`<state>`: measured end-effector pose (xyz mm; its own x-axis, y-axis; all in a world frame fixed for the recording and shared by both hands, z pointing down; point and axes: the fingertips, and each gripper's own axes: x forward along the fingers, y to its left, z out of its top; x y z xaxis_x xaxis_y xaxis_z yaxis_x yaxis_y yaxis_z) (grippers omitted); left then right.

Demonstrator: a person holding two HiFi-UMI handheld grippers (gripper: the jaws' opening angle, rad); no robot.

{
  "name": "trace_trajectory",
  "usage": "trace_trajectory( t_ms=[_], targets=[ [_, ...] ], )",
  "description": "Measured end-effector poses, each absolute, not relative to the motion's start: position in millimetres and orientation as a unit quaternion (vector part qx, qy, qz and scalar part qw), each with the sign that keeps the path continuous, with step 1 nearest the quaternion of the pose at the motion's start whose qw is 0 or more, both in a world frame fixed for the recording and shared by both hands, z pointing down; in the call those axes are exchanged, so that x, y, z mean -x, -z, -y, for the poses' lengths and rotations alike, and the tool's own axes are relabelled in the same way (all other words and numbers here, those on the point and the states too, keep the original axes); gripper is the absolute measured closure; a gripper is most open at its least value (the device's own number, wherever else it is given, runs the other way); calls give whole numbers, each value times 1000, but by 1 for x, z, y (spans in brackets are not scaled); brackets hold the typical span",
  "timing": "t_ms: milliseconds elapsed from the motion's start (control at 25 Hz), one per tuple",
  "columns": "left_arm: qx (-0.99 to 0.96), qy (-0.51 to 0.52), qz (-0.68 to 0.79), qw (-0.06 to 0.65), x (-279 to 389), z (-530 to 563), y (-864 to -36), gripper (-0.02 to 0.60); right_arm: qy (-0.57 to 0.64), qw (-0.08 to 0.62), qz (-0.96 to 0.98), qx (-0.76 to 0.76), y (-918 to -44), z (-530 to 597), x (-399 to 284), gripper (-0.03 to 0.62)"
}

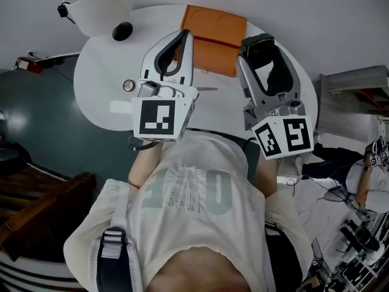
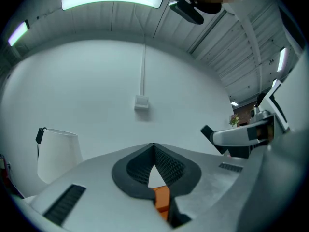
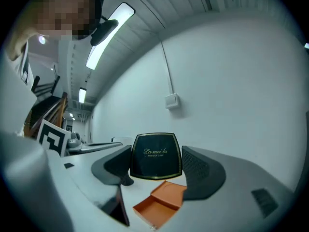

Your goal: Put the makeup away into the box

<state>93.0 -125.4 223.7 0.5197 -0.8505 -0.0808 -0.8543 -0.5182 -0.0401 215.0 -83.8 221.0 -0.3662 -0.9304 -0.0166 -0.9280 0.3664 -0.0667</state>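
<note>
An open orange box (image 1: 214, 40) lies at the far side of the round white table (image 1: 103, 72). My right gripper (image 1: 260, 48) hangs over the table just right of the box, shut on a black powder compact (image 1: 256, 42). In the right gripper view the gold-lettered compact (image 3: 155, 154) sits upright between the jaws of that gripper (image 3: 155, 164), with the orange box (image 3: 161, 204) below it. My left gripper (image 1: 186, 36) hovers over the box's left edge, shut with nothing in it. In the left gripper view its tips (image 2: 153, 148) meet, and the orange box (image 2: 162, 200) shows through the gap.
A small round item (image 1: 128, 85) and a thin red pencil (image 1: 206, 89) lie on the table near the left gripper. A black object (image 1: 122, 31) and a white shade-like container (image 1: 97, 6) stand at the table's far left. A dark cabinet (image 1: 42, 120) stands to the left.
</note>
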Motion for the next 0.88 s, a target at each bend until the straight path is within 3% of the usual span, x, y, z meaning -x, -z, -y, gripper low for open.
trace_trajectory(
  t_ms=[480, 880],
  targets=[
    [855, -48, -515, 32, -68, 140, -218, 575, 22, 14, -858, 514, -223, 101, -173, 258],
    [835, -27, -549, 18, -32, 166, -238, 575, 34, -128, -900, 415, -306, 171, -114, 258]
  ],
)
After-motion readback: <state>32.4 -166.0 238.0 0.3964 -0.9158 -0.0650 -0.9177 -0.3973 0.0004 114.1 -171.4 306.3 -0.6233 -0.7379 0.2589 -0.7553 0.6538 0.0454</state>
